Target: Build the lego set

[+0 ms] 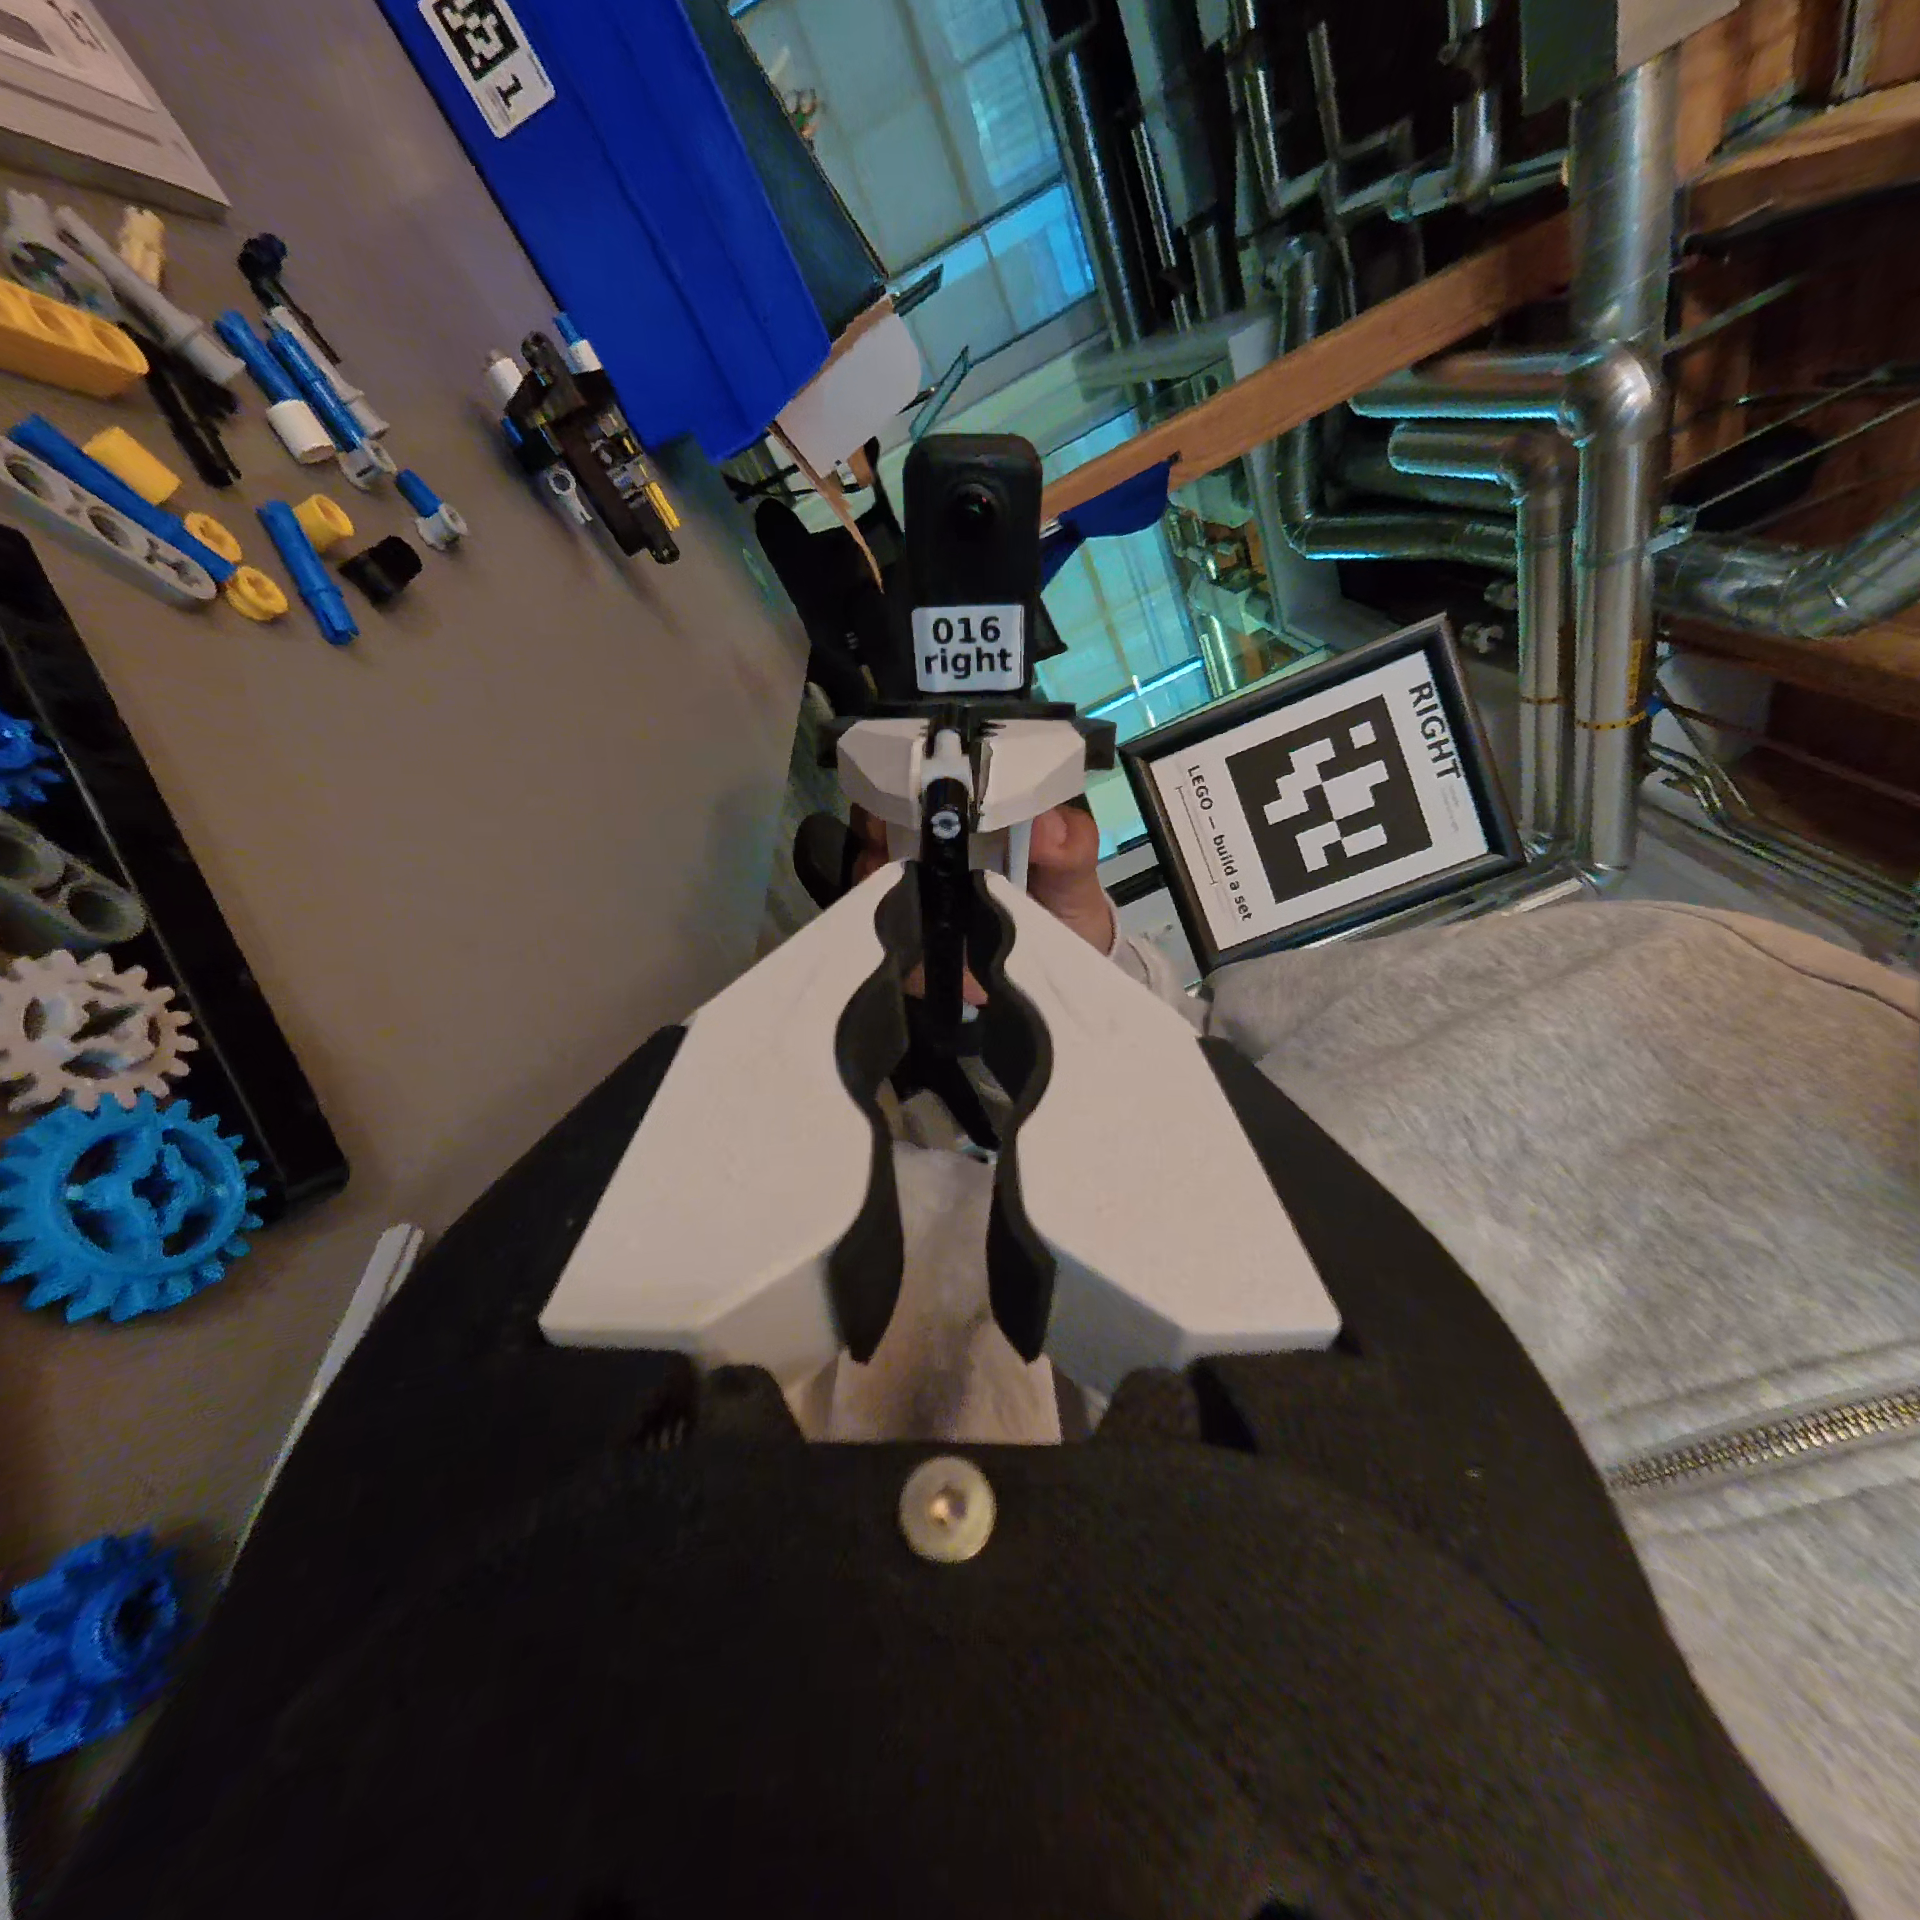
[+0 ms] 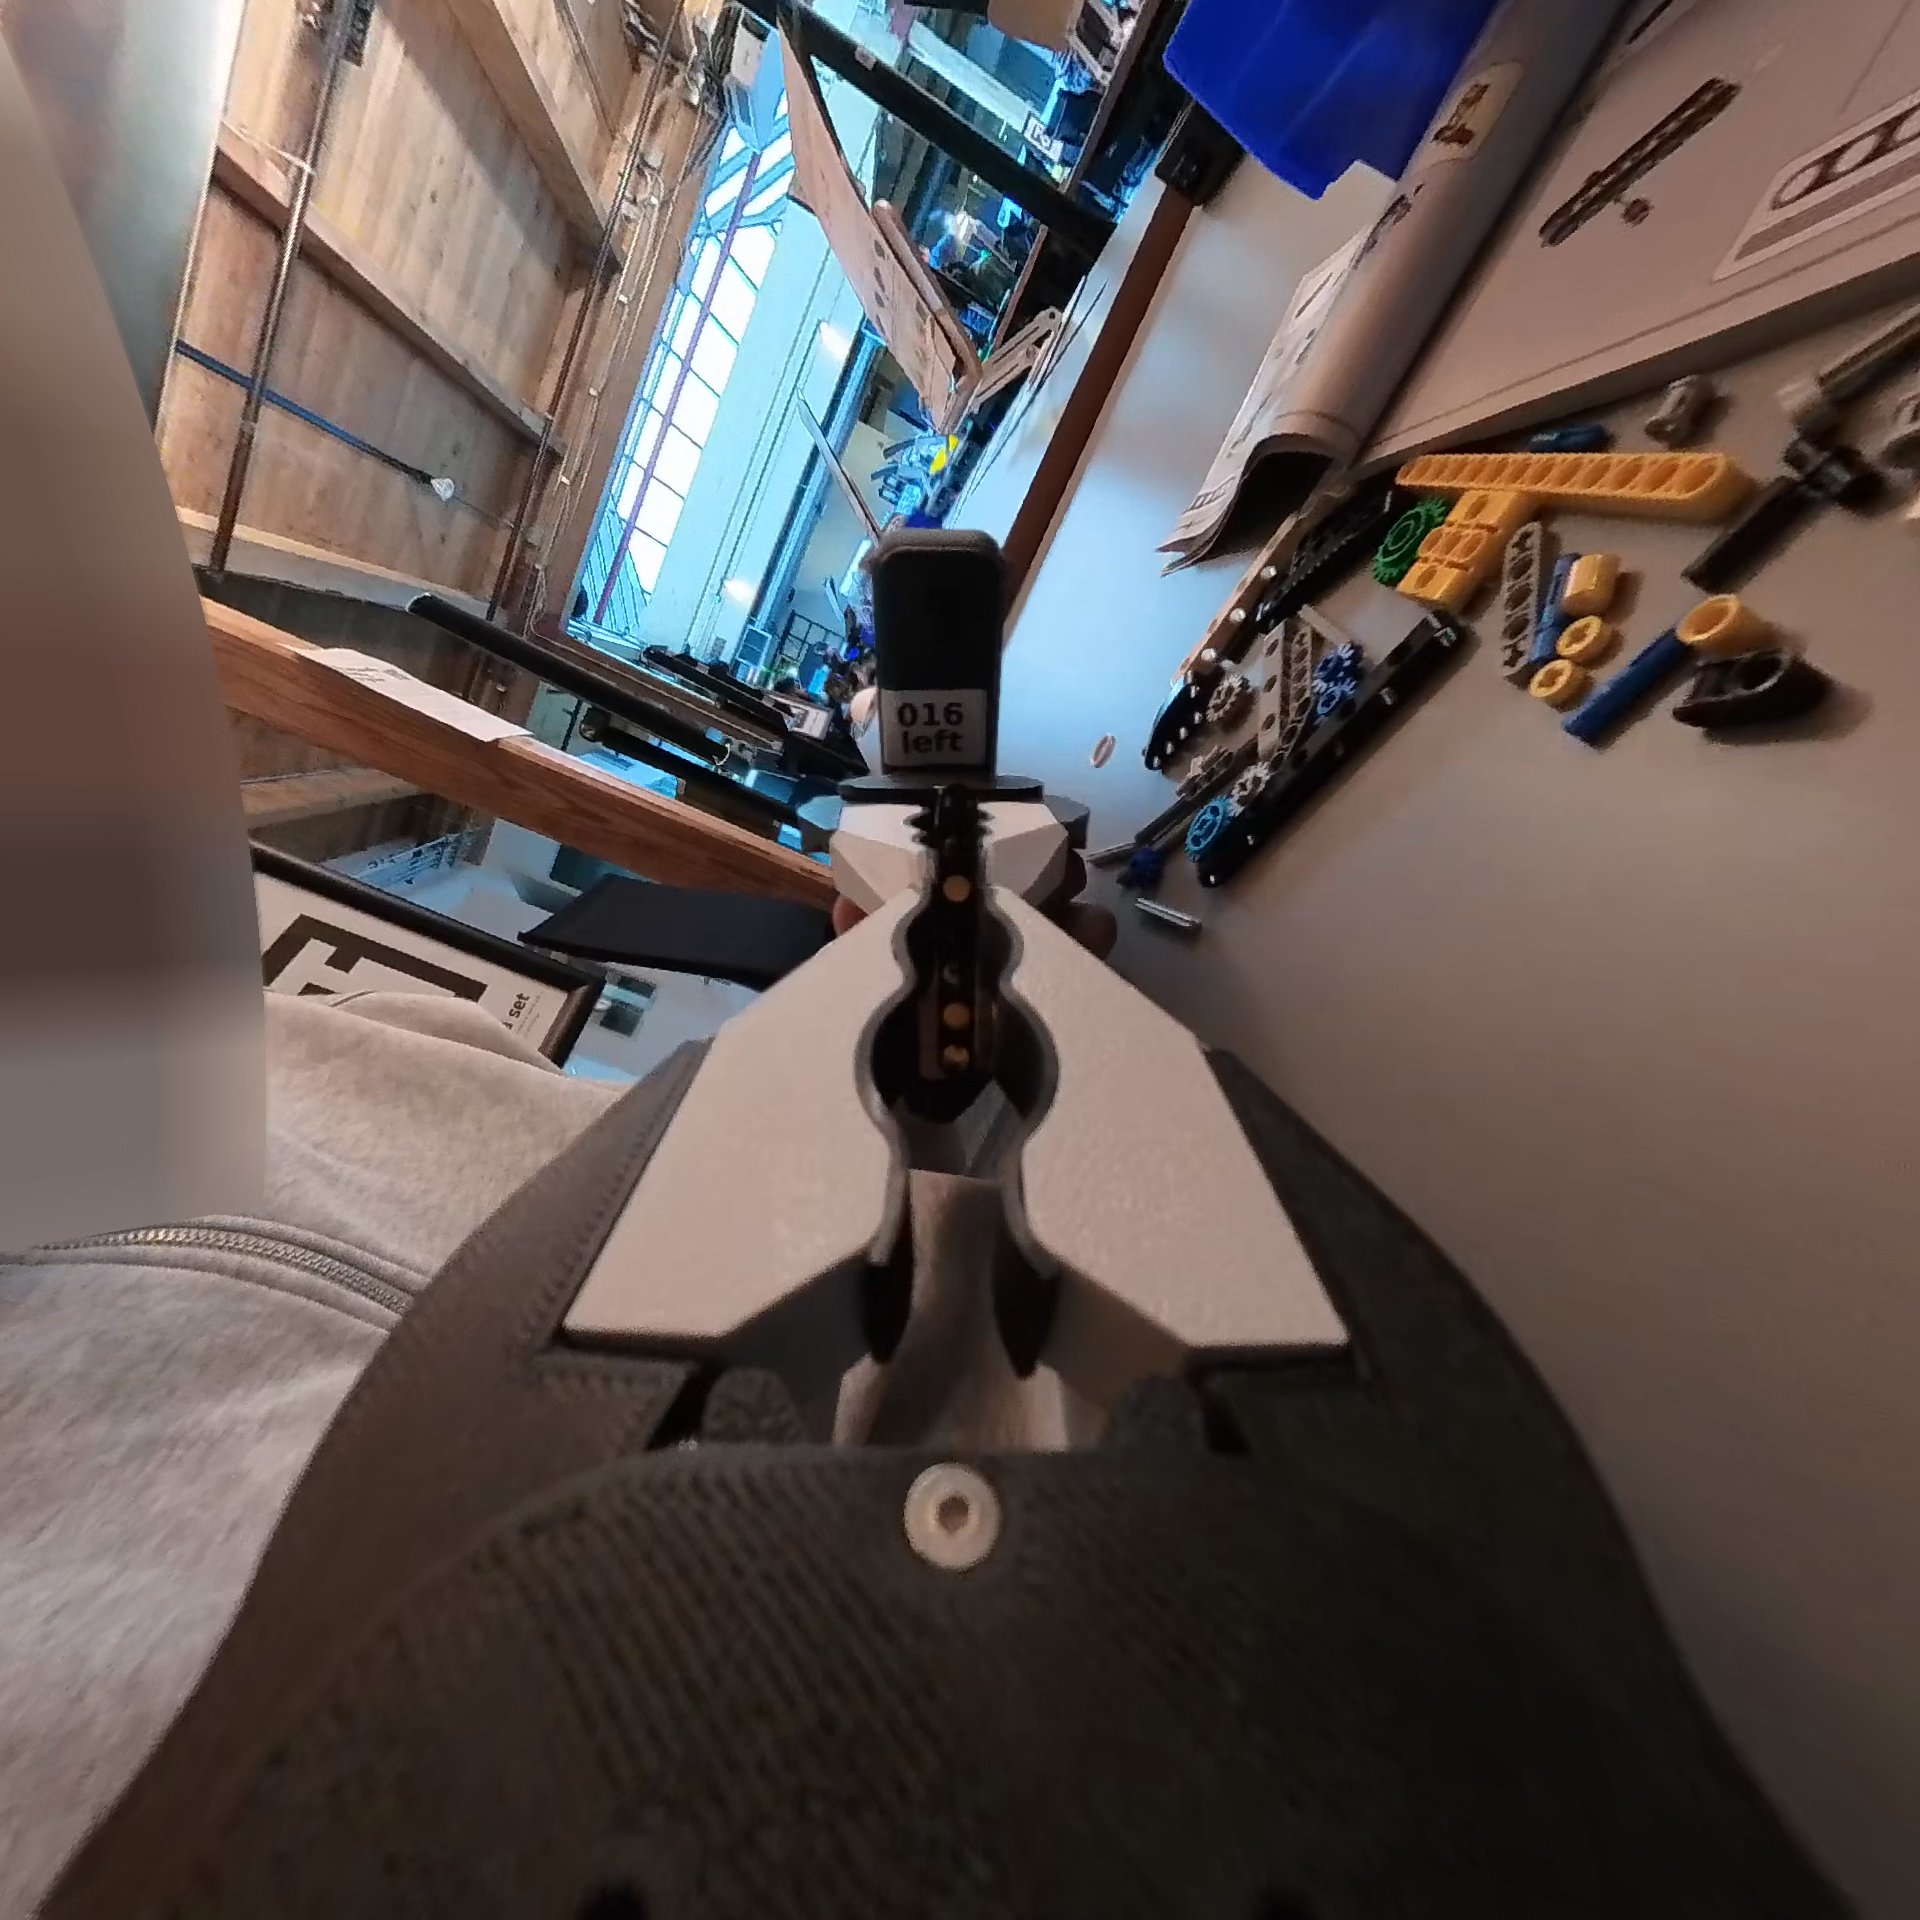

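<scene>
A: Reporting from the remote station: I have both grippers raised off the table point(image 1: 499, 831), facing each other. The left gripper point(image 1: 943, 914) is pinching one end of a black beam point(image 1: 948, 883); its dark pads point(image 1: 871, 1039) are pressed against the beam's sides.

B: And the other end?

A: The right gripper point(image 2: 954, 925) pinches it. In the right wrist view the beam point(image 2: 954, 977) runs straight ahead between the white fingers point(image 2: 1132, 1143), with yellow pins showing in its holes. In each view the opposite gripper sits just beyond the beam, end to end with it.

B: Position relative to the table?

A: The beam is held above the table's near edge, in front of a person in a grey zipped top point(image 1: 1621, 1195). A framed marker card point(image 1: 1330, 800) stands beside the beam, on the person's side.

B: Loose parts?

A: All on the table. In the left wrist view: a blue gear point(image 1: 125, 1210) and a white gear point(image 1: 88, 1029) near the table's edge, blue axles point(image 1: 301, 571) and yellow bushes point(image 1: 255, 594) farther in, and a small black assembly point(image 1: 592, 447) just beside a blue bin point(image 1: 644, 208). In the right wrist view: a long yellow beam point(image 2: 1579, 483), a green gear point(image 2: 1411, 540) touching it, and an open booklet point(image 2: 1278, 416) next to them.
</scene>
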The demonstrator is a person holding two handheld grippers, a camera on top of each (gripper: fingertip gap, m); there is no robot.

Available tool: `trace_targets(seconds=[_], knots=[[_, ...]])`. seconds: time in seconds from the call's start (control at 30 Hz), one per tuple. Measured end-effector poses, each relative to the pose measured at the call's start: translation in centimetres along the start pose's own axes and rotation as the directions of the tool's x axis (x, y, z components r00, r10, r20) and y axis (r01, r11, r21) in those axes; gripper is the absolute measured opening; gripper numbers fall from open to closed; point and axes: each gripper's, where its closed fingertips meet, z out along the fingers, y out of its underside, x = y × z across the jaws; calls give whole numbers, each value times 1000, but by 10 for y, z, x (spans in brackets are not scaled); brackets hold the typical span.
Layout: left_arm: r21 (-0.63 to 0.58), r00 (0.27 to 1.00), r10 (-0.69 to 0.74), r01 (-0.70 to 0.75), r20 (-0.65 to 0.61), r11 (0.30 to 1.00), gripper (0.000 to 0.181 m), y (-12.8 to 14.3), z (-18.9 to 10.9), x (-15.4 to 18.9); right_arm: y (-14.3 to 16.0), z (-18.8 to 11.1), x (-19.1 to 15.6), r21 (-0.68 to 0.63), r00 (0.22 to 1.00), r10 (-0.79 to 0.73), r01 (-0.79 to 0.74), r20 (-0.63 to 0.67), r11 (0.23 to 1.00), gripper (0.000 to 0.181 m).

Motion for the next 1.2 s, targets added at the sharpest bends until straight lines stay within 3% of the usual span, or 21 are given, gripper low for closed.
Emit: trace_targets(seconds=[0.57,1.2], knots=[[51,999,-33,34,-17,998,10,-9,-6,0,-2,1,-2,32,1000,-22,22,-14,999,3],[-37,1000,15,-15,6,999,10,3,-2,0,8,2,0,-40,999,27,-28,-23,999,4]])
